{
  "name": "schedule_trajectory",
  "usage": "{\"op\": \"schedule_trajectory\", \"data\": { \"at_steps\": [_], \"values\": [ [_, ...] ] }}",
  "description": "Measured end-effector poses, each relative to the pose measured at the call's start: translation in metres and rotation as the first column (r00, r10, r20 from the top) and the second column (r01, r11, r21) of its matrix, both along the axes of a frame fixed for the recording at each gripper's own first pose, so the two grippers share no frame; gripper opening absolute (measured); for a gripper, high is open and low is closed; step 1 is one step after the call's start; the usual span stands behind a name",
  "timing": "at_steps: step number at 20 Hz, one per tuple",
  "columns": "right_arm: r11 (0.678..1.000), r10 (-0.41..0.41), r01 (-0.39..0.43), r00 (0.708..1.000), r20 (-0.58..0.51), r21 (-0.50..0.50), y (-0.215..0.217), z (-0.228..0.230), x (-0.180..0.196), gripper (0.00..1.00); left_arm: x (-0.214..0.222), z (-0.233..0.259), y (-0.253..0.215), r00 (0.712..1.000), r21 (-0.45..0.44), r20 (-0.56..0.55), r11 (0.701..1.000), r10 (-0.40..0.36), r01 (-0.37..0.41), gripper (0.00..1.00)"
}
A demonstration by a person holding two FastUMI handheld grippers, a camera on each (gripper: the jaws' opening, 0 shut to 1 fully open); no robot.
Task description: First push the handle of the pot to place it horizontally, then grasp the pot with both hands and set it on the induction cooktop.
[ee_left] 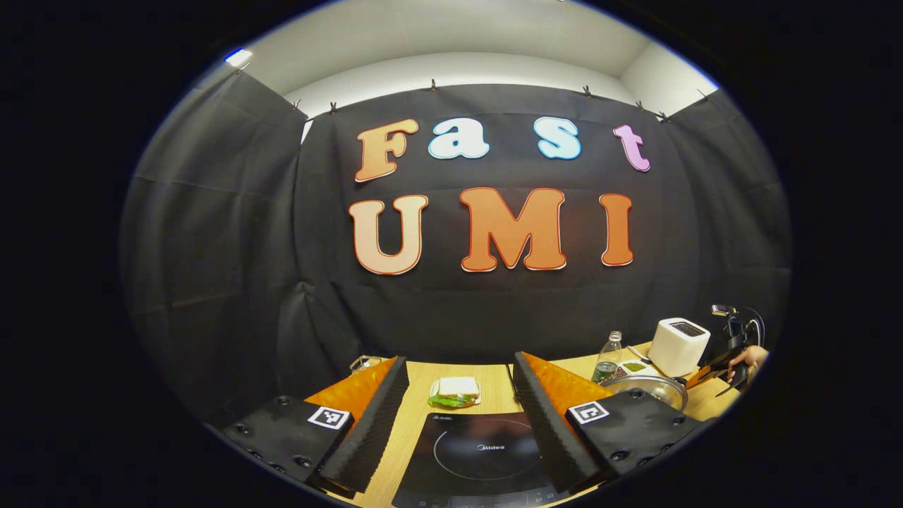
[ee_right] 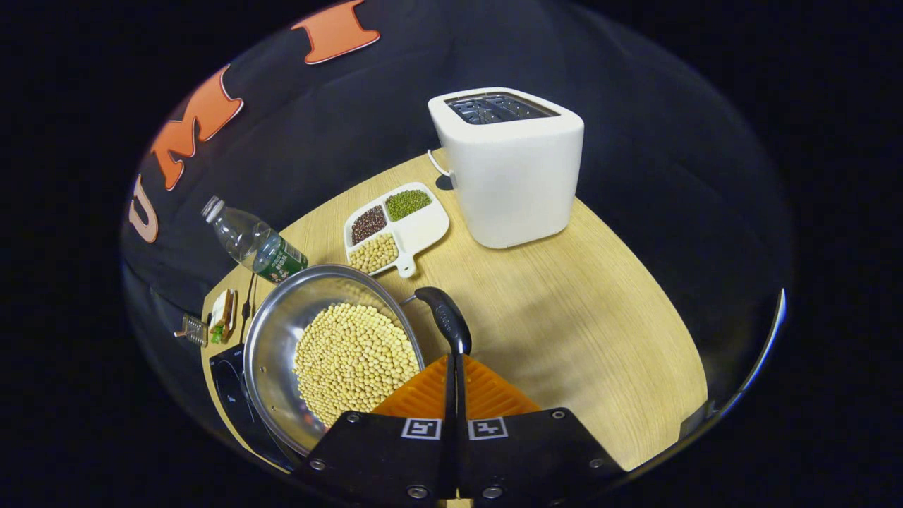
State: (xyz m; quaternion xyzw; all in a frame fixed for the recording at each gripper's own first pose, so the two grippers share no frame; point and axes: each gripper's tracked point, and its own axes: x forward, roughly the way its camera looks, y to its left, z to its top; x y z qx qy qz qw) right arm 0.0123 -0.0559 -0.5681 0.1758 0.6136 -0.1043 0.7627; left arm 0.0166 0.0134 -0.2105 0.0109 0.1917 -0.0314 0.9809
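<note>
In the right gripper view, a steel pot [ee_right: 282, 331] full of yellow soybeans [ee_right: 353, 363] sits on the wooden table. Its black handle [ee_right: 443, 315] points away to the right of the bowl. My right gripper [ee_right: 455, 358] is shut, with its orange fingers pressed together and their tips right at the near end of the handle. In the left gripper view, my left gripper [ee_left: 458, 360] hangs open above the black induction cooktop [ee_left: 480, 451]. The pot [ee_left: 645, 388] lies to its right, where a hand [ee_left: 748, 356] holds the other gripper [ee_left: 723, 370].
A white toaster [ee_right: 511, 169] stands at the back, with a divided dish of beans [ee_right: 395, 226] in front of it. A plastic bottle [ee_right: 250, 243] lies tilted behind the pot. A sandwich on a plate [ee_left: 455, 391] sits beyond the cooktop. Bare table [ee_right: 578, 339] spreads to the right.
</note>
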Motion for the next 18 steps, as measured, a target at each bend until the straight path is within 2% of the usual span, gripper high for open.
{"op": "schedule_trajectory", "data": {
  "at_steps": [3,8,9,10,12,14,15,16,18],
  "values": [
    [1.000,0.018,-0.018,1.000,0.002,-0.016,-0.002,0.002,0.006,0.00,-0.001,-0.010,-0.009,1.000,-0.027,-0.023,1.000,-0.008,0.007,1.00],
    [1.000,0.022,-0.022,1.000,-0.002,0.015,0.005,0.001,0.004,0.00,0.000,-0.023,-0.028,0.998,-0.038,-0.056,0.999,-0.032,0.030,1.00],
    [1.000,0.030,-0.030,0.999,0.015,0.006,0.004,0.005,0.006,0.00,0.001,-0.029,-0.033,0.997,-0.042,-0.069,0.998,-0.041,0.038,0.97],
    [0.999,0.035,-0.035,0.999,0.038,0.006,0.003,0.013,0.008,0.00,0.001,-0.035,-0.044,0.994,-0.049,-0.090,0.997,-0.058,0.054,1.00],
    [0.998,0.048,-0.050,0.996,0.074,0.030,0.007,0.029,0.010,0.01,0.001,-0.049,-0.066,0.986,-0.059,-0.136,0.994,-0.098,0.091,0.99],
    [0.996,0.081,-0.084,0.992,0.101,0.033,0.008,0.039,0.014,0.10,0.000,-0.064,-0.093,0.972,-0.074,-0.182,0.988,-0.146,0.134,0.99],
    [0.994,0.099,-0.103,0.989,0.109,0.030,0.008,0.043,0.014,0.22,-0.002,-0.073,-0.107,0.964,-0.091,-0.208,0.985,-0.165,0.149,0.99],
    [0.992,0.119,-0.123,0.986,0.119,0.028,0.011,0.046,0.013,0.23,-0.004,-0.084,-0.121,0.953,-0.108,-0.243,0.981,-0.182,0.160,0.99],
    [0.987,0.152,-0.158,0.976,0.155,0.028,0.015,0.054,0.017,0.41,-0.006,-0.108,-0.148,0.925,-0.122,-0.311,0.975,-0.216,0.186,0.99]
  ]
}}
